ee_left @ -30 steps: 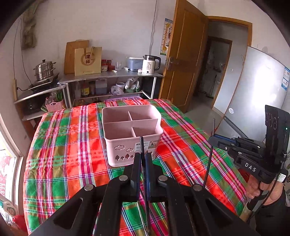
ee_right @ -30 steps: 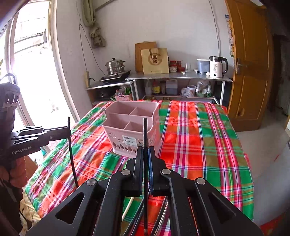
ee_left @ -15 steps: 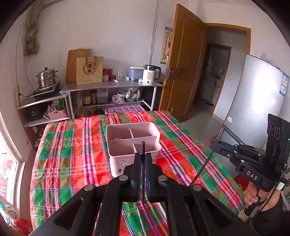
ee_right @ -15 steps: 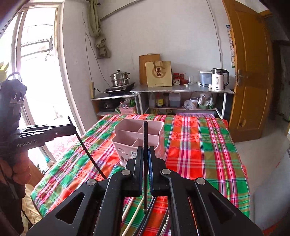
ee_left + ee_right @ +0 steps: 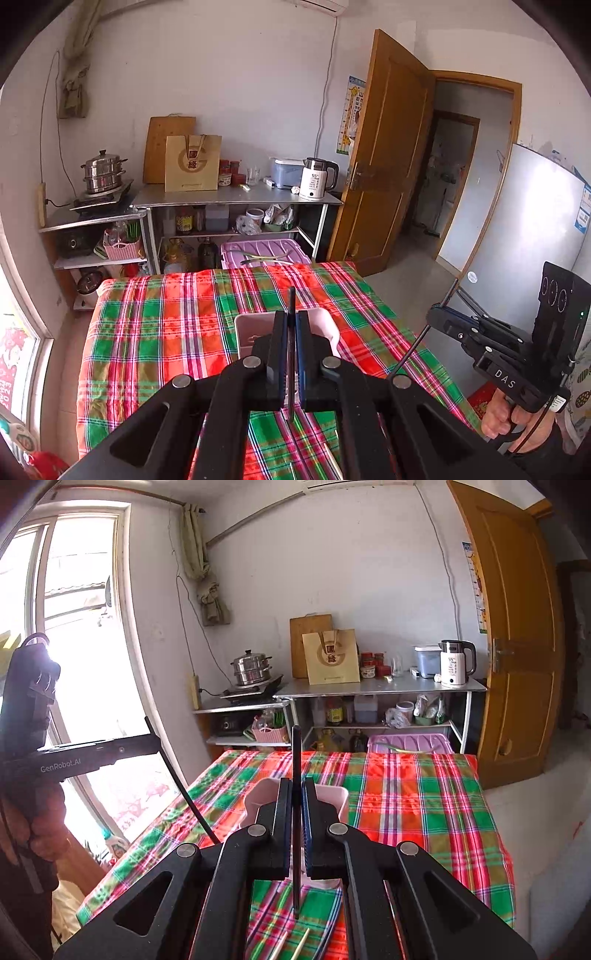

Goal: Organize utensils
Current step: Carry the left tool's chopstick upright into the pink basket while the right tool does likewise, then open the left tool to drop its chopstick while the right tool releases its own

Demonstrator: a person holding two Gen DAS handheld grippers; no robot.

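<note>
A pink utensil holder [image 5: 325,325] stands on the plaid tablecloth, mostly hidden behind my fingers; it also shows in the right wrist view [image 5: 338,797]. My left gripper [image 5: 290,325] is shut on a black chopstick [image 5: 291,299] that points up above the holder. My right gripper [image 5: 295,794] is shut on another black chopstick [image 5: 295,753], held upright above the holder. Each gripper shows in the other's view, the right one [image 5: 436,314] and the left one [image 5: 155,738], each with its chopstick slanting down. Light wooden chopsticks [image 5: 301,941] lie on the cloth near the front.
The plaid table [image 5: 166,332] fills the middle. Behind it stand metal shelves [image 5: 236,195] with a steamer pot [image 5: 103,171], a paper bag, a kettle [image 5: 317,179] and a purple bin [image 5: 262,253]. A wooden door [image 5: 384,155] is at the right, a window [image 5: 74,627] at the left.
Both grippers have risen and pulled back with their chopsticks. The holder now looks smaller and lower, mostly hidden behind the fingers.
</note>
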